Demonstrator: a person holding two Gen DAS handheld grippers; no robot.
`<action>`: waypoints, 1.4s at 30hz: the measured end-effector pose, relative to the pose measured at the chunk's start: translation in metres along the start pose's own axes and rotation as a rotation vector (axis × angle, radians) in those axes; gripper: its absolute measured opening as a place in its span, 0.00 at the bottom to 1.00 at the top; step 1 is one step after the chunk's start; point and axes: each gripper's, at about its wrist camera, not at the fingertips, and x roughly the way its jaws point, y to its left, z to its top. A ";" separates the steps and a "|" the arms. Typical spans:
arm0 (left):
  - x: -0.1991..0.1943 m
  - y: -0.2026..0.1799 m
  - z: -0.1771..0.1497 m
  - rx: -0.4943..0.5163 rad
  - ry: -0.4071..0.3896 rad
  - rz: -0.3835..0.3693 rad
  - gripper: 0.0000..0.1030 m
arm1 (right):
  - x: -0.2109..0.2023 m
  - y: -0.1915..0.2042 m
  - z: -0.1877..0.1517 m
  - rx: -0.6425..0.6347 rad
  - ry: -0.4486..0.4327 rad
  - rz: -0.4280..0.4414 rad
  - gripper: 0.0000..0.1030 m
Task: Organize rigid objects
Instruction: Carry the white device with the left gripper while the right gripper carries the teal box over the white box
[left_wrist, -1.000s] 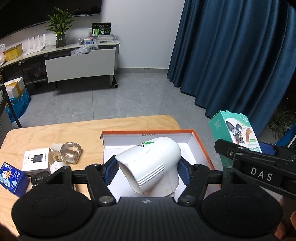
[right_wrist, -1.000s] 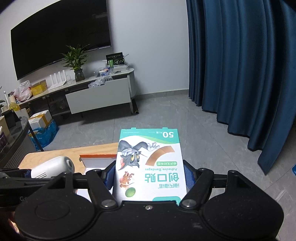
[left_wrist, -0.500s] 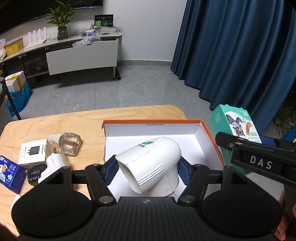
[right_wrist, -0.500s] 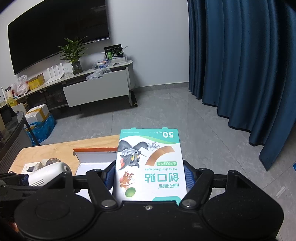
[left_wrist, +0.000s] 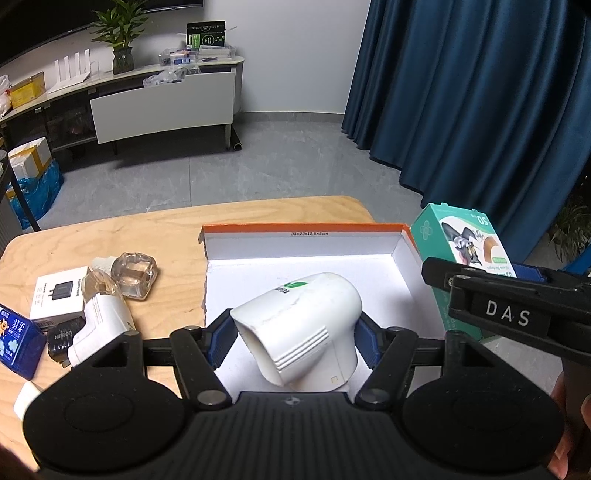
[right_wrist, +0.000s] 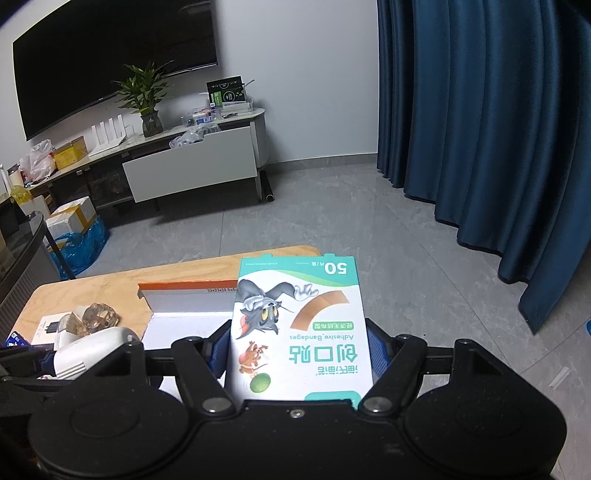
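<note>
Grippers both carry cargo: left gripper (left_wrist: 295, 341) clamps a white plastic elbow fitting (left_wrist: 301, 328) above the orange-rimmed box (left_wrist: 303, 229); right gripper (right_wrist: 297, 349) grips the adhesive-bandage carton (right_wrist: 299, 328) (beside the box's right wall). Lower each onto the floor before releasing.

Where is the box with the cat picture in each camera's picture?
Left wrist view: the bandage box is at the right edge, held in the right gripper, beside the orange-rimmed tray.
Right wrist view: the same box fills the lower middle, clamped between the blue pads.
Shared landmark: the orange-rimmed tray on the wooden table.
</note>
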 end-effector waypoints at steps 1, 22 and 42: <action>0.001 0.000 0.000 0.000 0.002 0.000 0.65 | 0.001 0.000 0.000 0.001 0.001 0.000 0.82; 0.010 -0.002 -0.005 0.000 0.026 -0.003 0.65 | 0.019 0.002 -0.006 -0.005 0.041 -0.013 0.82; 0.033 0.017 0.000 -0.021 0.029 0.016 0.65 | 0.061 0.012 -0.002 -0.019 0.110 0.015 0.82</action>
